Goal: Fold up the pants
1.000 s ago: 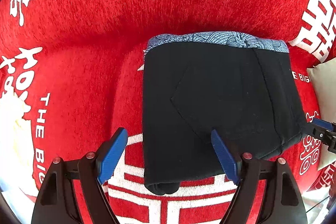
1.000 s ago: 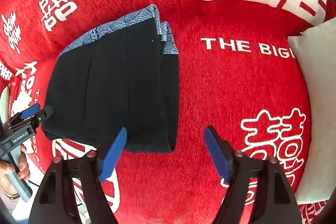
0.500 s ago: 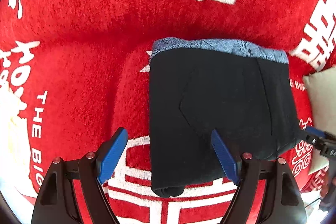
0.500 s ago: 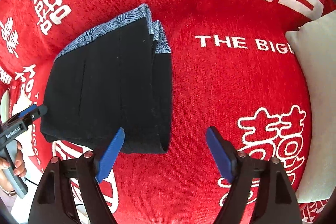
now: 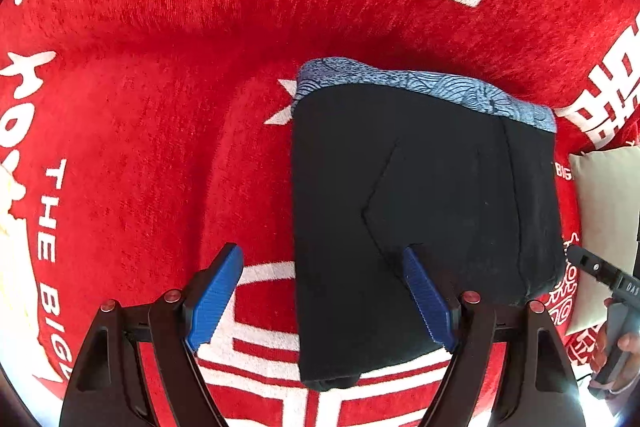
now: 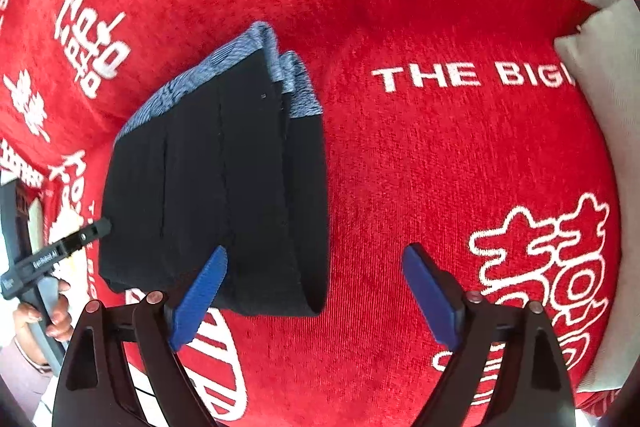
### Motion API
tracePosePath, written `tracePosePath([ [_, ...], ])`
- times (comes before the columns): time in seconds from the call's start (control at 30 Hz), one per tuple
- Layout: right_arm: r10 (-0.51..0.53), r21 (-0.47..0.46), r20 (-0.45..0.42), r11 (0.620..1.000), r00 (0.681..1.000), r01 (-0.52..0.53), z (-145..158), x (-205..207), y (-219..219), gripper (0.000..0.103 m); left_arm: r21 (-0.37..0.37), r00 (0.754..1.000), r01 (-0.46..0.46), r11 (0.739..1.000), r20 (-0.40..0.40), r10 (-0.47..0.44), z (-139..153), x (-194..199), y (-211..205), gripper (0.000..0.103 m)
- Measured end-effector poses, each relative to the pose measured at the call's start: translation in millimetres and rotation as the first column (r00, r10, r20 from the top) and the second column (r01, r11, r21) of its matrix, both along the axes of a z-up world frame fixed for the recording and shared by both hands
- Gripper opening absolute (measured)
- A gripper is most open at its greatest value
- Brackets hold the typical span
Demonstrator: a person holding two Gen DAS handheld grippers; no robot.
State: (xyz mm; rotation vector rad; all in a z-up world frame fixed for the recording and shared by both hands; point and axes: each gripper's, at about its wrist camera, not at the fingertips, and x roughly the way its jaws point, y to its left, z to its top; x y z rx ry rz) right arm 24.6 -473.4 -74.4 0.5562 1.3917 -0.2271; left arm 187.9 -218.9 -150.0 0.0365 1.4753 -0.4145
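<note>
Left wrist view first: the left gripper (image 5: 322,301) hangs with its ribbed blue pads wide apart, nothing pinched, the near-left corner of the folded pants (image 5: 420,219) lying under the gap and the right pad sitting over the black cloth. Those pants are a squarish black bundle, smooth and matte, with a pointed pocket seam stitched across the top layer and a blue wave-patterned waistband (image 5: 420,87) along the far edge. Off at the right edge, the right gripper's black tip shows, lettering too small to read.

Over to the right wrist view: the right gripper (image 6: 316,291) has its jaws opening, blue pads well apart, the pants' near-right corner between them but not pressed. Stacked layers show at that open right edge. At the left, the other gripper's black finger carries white lettering, "GenRobot.AI" as far as it reads, held in a hand (image 6: 48,311).

Everything rests on a plush red blanket (image 6: 400,167), ribbed pile, printed with white double-happiness characters and "THE BIG". A pale cushion (image 6: 600,67) sits far right.
</note>
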Motion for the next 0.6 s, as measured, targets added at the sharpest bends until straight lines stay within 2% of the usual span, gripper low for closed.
tracePosePath([
  [0.13,-0.063,0.062,-0.004,0.996,0.998,0.063,-6.9,-2.1,-12.7,0.091,-0.008,1.0,-0.025,1.0,-0.017,0.025,-9.3,7.9,3.2,0.083],
  [0.33,-0.092,0.126,0.005,0.988,0.996,0.091,-21.1,5.6,-27.2,0.091,-0.078,0.997,-0.042,0.996,-0.064,0.037,-20.7,27.2,6.9,0.083],
  [0.47,-0.084,0.21,0.034,0.975,0.996,0.075,-33.1,16.0,-34.1,0.091,-0.139,0.994,0.012,0.99,-0.11,-0.027,-32.1,39.3,8.2,0.083],
  [0.6,-0.061,0.29,0.033,0.956,0.998,0.049,-47.5,23.2,-32.7,0.091,-0.192,0.986,-0.009,0.981,-0.163,-0.022,-50.8,52.4,17.4,0.083],
])
